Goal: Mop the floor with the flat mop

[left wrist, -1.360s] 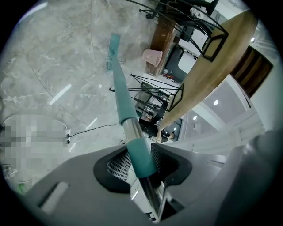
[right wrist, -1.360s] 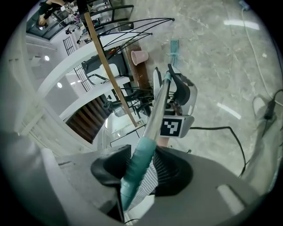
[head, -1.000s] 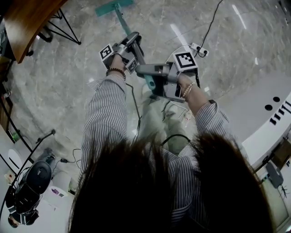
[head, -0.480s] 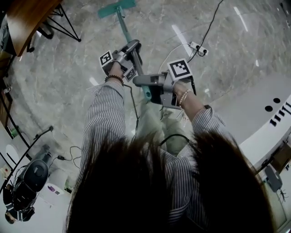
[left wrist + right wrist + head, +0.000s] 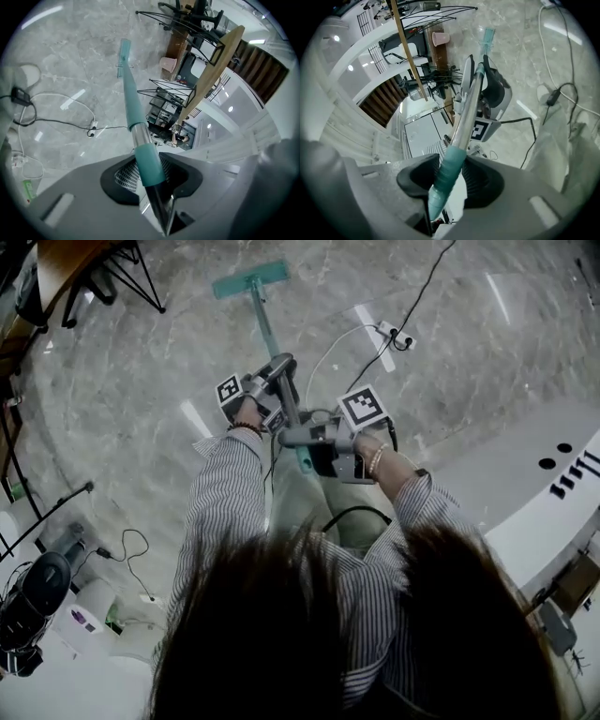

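Two grippers on one mop (image 5: 265, 329), over glossy grey marbled floor (image 5: 450, 390). Far left: wooden table (image 5: 66, 263) on black wire legs, black machine (image 5: 37, 592) below it. Centre: mop head flat on floor ahead, handle slanting back; left gripper (image 5: 281, 369) fingers clamp handle, just eased slightly wider; right gripper (image 5: 289, 435) fingers closed on teal grip near handle end. Right: white cable (image 5: 328, 352), power strip (image 5: 395, 334), curved white ledge (image 5: 553, 512).

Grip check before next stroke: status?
Left gripper on mop handle, jaws just eased open. Right gripper shut on it too. Mop head on floor; cable nearby.
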Demonstrator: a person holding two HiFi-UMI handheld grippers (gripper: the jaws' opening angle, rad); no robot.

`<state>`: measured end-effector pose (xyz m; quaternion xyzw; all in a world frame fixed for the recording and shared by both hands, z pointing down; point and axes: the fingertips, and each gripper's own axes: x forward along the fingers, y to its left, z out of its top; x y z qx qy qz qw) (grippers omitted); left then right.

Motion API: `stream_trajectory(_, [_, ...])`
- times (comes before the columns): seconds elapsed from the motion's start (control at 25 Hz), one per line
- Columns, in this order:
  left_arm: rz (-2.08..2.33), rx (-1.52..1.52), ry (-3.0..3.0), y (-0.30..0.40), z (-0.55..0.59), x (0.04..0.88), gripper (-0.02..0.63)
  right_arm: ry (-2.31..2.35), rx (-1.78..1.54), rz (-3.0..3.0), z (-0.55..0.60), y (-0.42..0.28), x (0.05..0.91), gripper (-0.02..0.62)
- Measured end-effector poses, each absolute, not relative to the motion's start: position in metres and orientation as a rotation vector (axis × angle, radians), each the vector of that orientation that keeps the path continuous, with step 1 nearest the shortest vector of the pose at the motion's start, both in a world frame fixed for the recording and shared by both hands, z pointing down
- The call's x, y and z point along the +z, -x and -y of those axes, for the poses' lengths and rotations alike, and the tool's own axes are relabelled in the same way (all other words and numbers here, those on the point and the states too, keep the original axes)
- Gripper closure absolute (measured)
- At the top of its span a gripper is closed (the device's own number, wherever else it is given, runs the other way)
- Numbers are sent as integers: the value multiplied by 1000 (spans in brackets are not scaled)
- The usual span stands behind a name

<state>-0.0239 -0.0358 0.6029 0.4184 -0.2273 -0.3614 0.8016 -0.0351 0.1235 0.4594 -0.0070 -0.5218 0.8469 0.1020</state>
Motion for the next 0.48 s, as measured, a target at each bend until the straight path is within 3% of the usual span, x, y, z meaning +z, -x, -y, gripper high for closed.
stream_trajectory(0.48, [471, -856, -827, -69, -147, 593, 497, 160, 2466, 1483, -308, -58, 446, 446])
